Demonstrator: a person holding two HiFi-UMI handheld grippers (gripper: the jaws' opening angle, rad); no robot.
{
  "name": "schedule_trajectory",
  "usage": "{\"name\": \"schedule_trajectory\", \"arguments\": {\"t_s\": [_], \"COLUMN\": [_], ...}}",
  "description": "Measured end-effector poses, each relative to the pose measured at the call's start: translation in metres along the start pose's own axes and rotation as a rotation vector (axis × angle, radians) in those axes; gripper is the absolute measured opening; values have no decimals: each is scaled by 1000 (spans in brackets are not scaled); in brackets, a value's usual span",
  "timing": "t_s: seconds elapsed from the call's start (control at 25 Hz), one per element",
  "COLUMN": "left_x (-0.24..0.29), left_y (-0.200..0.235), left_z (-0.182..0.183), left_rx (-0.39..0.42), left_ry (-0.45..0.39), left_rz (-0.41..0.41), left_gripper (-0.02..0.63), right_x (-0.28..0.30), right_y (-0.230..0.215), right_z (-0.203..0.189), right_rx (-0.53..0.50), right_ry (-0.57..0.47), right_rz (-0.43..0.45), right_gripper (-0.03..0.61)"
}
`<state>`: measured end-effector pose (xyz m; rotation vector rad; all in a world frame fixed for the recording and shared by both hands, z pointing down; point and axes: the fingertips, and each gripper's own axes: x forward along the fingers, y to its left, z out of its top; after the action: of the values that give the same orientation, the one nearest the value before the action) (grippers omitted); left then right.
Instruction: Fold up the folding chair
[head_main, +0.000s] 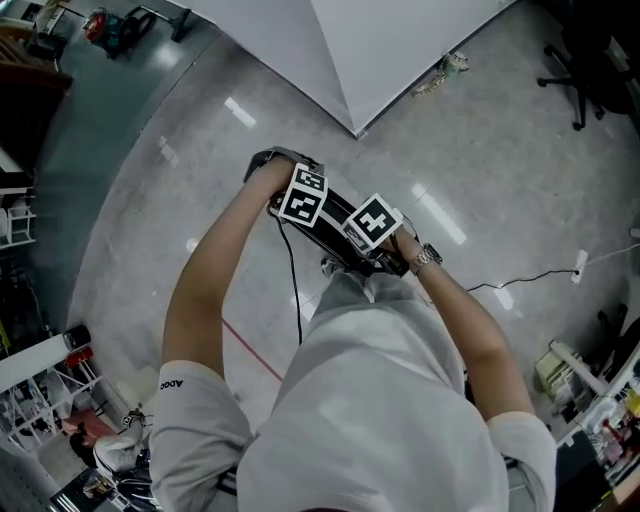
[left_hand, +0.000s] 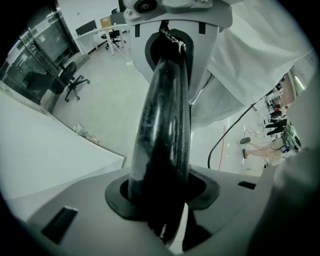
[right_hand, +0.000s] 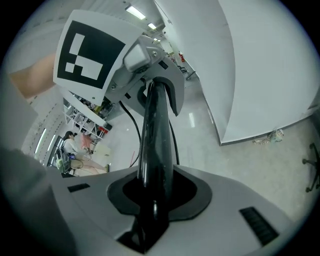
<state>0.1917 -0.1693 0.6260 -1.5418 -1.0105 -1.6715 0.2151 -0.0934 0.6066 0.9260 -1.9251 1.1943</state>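
The folding chair shows only as a glossy black tube (head_main: 335, 214) held above the floor in front of the person's body. In the head view my left gripper (head_main: 298, 212) and right gripper (head_main: 378, 250) sit side by side on it, marker cubes up. In the left gripper view the tube (left_hand: 165, 125) rises from my left gripper (left_hand: 167, 220), clamped between its jaws, to the other gripper's grey body (left_hand: 172, 30). The right gripper view mirrors this: my right gripper (right_hand: 150, 220) is shut on the tube (right_hand: 155, 140), which runs up to the left gripper's marker cube (right_hand: 92, 52). The rest of the chair is hidden.
A white partition panel (head_main: 350, 50) stands on the grey floor ahead. An office chair (head_main: 580, 70) is at the far right, a black cable (head_main: 530, 280) trails across the floor, and shelves with clutter (head_main: 40, 400) fill the lower left. A red floor line (head_main: 250, 350) runs underfoot.
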Motion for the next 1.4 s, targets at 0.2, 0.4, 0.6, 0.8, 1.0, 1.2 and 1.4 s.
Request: {"name": "schedule_trajectory", "arguments": {"t_s": [0.2, 0.4, 0.6, 0.8, 1.0, 1.2, 1.4], "left_x": [-10, -24, -35, -35, -32, -26, -13], "left_y": [26, 39, 57, 67, 62, 56, 52], "left_z": [7, 17, 17, 11, -2, -27, -65], "left_rx": [-66, -95, -147, -168, -181, -196, -205], "left_ry": [11, 11, -5, -26, -41, -69, -106], "left_rz": [22, 34, 91, 99, 106, 89, 56], "left_gripper": [169, 163, 161, 161, 161, 155, 138], "right_x": [-19, -40, -56, -57, -49, -34, -26], "right_y": [-26, -40, -56, -64, -58, -51, -49], "right_z": [5, 5, 15, 24, 35, 54, 61], "right_rx": [-62, -135, -218, -226, -238, -239, -191], "right_ry": [2, 3, 19, 47, 58, 89, 94], "right_rz": [19, -21, -71, -69, -65, -35, 34], "right_gripper": [80, 77, 72, 72, 72, 72, 77]}}
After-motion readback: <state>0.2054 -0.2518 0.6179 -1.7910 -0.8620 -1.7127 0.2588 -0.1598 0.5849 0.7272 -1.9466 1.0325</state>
